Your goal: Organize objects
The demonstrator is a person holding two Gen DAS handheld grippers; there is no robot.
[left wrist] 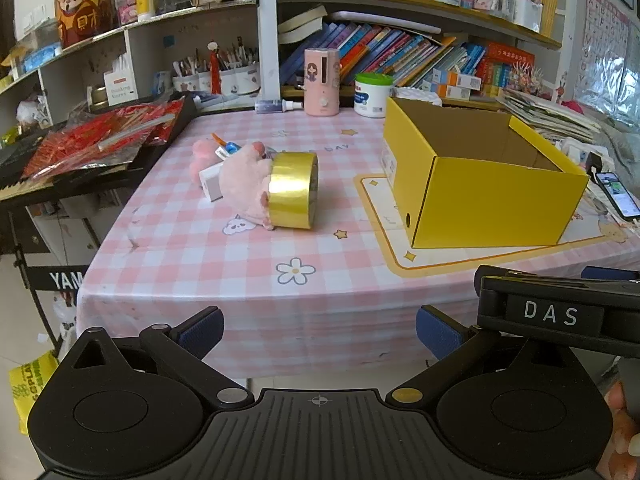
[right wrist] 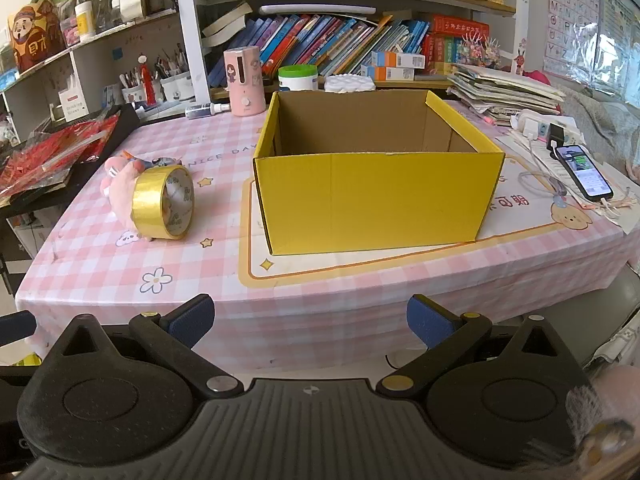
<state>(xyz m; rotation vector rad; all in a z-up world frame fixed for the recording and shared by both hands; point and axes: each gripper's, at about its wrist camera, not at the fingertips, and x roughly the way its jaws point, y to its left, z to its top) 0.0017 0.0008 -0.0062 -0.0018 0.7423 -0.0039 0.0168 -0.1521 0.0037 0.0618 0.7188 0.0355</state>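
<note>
A gold tape roll [left wrist: 294, 190] [right wrist: 162, 202] stands on edge on the pink checked tablecloth [left wrist: 224, 264], leaning against a pink plush toy [left wrist: 244, 178] [right wrist: 120, 188]. A small white box [left wrist: 212, 182] and some small items lie behind the toy. An open yellow cardboard box [left wrist: 484, 184] [right wrist: 376, 196] sits to the right, with nothing visible inside it. My left gripper [left wrist: 318, 330] hangs open before the table's front edge, nothing between its fingers. My right gripper [right wrist: 310, 324] is likewise open in front of the yellow box, well short of it.
A pink cylinder dispenser [left wrist: 322, 82] and a white tub with a green lid [left wrist: 372, 94] stand at the table's back. A phone [right wrist: 584, 176] and stacked papers [right wrist: 508, 88] lie right. Red packets [left wrist: 100, 140] cover a black keyboard at left. Bookshelves rise behind.
</note>
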